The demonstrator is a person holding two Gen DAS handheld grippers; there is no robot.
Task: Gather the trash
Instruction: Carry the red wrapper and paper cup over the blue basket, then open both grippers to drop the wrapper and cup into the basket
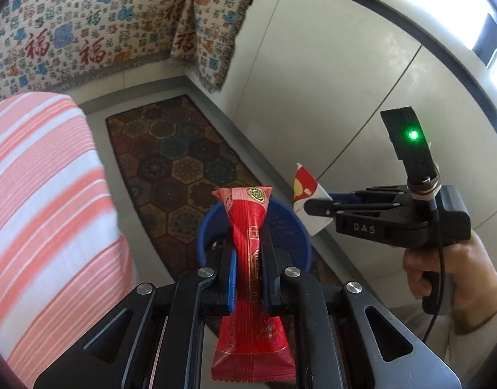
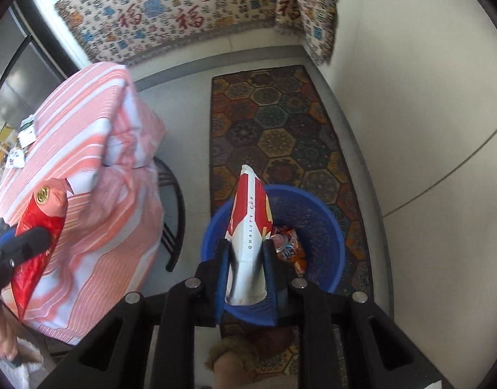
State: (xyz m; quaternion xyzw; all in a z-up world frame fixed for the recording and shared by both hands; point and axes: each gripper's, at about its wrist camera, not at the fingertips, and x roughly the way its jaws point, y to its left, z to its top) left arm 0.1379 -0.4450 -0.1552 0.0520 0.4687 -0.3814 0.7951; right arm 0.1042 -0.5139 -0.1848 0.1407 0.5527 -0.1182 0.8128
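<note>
My left gripper (image 1: pixel 248 240) is shut on a red snack wrapper (image 1: pixel 250 227) and holds it above a blue plastic basket (image 1: pixel 300 236) on the floor. My right gripper (image 2: pixel 247 246) is shut on a flattened red and white paper cup (image 2: pixel 250 214) above the same blue basket (image 2: pixel 320 214). Orange trash (image 2: pixel 289 246) lies inside the basket. In the left wrist view the right gripper (image 1: pixel 313 209) is at the right with the paper cup (image 1: pixel 305 194). In the right wrist view the left gripper (image 2: pixel 31 236) is at the left edge with the red wrapper (image 2: pixel 41 223).
A table under a pink striped cloth (image 2: pixel 86 162) stands to the left of the basket, with small items (image 2: pixel 24 136) on its far side. A patterned rug (image 2: pixel 274 123) lies under the basket. A patterned throw (image 2: pixel 183 9) covers furniture behind. A white wall (image 1: pixel 329 81) is at the right.
</note>
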